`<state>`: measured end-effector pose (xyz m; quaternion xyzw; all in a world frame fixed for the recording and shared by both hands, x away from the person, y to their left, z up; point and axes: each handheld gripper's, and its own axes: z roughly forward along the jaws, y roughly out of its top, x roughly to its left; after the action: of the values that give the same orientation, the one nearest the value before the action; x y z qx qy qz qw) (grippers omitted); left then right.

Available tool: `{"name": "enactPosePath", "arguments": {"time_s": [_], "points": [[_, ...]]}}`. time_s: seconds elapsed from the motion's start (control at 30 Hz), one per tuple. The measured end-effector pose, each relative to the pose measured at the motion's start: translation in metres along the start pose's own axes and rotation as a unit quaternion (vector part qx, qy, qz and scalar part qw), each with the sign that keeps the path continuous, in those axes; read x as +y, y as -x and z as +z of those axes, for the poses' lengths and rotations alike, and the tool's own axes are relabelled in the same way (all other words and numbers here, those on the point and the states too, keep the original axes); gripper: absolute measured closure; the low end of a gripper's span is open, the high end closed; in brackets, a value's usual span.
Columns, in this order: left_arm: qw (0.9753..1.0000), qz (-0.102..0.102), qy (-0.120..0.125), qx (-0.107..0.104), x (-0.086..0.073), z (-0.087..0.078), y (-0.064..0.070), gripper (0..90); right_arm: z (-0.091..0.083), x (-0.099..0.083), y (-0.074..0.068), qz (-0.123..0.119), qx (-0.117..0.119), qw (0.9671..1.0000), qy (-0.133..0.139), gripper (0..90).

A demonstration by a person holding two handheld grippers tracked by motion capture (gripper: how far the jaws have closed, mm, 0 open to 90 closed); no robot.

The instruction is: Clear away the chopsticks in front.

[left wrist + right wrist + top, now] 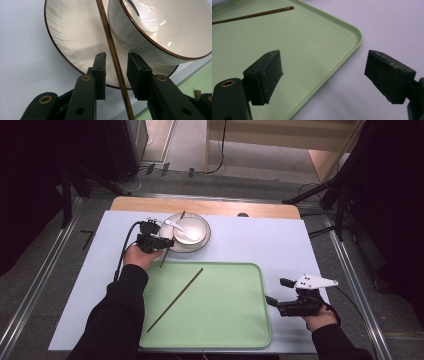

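Left gripper view, chopstick (113,56) between the parted jaws of left gripper (115,72), touching neither, right gripper (323,68) jaws wide apart.

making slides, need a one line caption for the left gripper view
Left gripper, jaws open, straddling a wooden chopstick that leans across a white plate beside a bowl.

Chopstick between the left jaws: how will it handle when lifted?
The chopstick looks thin, straight, wooden: probably stiff and light. It is round and narrow, so it may pivot or slip. It leans on the plate, so it may scrape the rim.
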<state>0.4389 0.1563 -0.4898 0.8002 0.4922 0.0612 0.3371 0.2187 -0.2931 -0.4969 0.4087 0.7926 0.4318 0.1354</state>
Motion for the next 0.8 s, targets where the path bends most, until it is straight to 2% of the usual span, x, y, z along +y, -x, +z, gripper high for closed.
{"name": "enactPosePath", "arguments": {"time_s": [0.2,0.4,0.57,0.8], "points": [[0.9997,-0.004,-0.019,0.015,0.005,0.005,0.003,75.1,0.000,0.000,0.000,0.000,0.001,1.0000,0.000,15.2],[0.9993,-0.027,-0.017,0.016,0.005,0.009,0.000,80.1,0.000,0.000,0.001,0.000,0.000,1.0000,0.001,15.3],[0.9987,-0.046,-0.019,0.008,0.005,0.012,-0.001,83.7,0.000,0.000,0.001,-0.001,0.000,1.0000,0.001,15.2],[0.9980,-0.060,-0.021,0.005,0.005,0.011,-0.004,86.2,0.000,0.000,0.001,0.001,0.003,1.0000,0.001,15.2]]}}
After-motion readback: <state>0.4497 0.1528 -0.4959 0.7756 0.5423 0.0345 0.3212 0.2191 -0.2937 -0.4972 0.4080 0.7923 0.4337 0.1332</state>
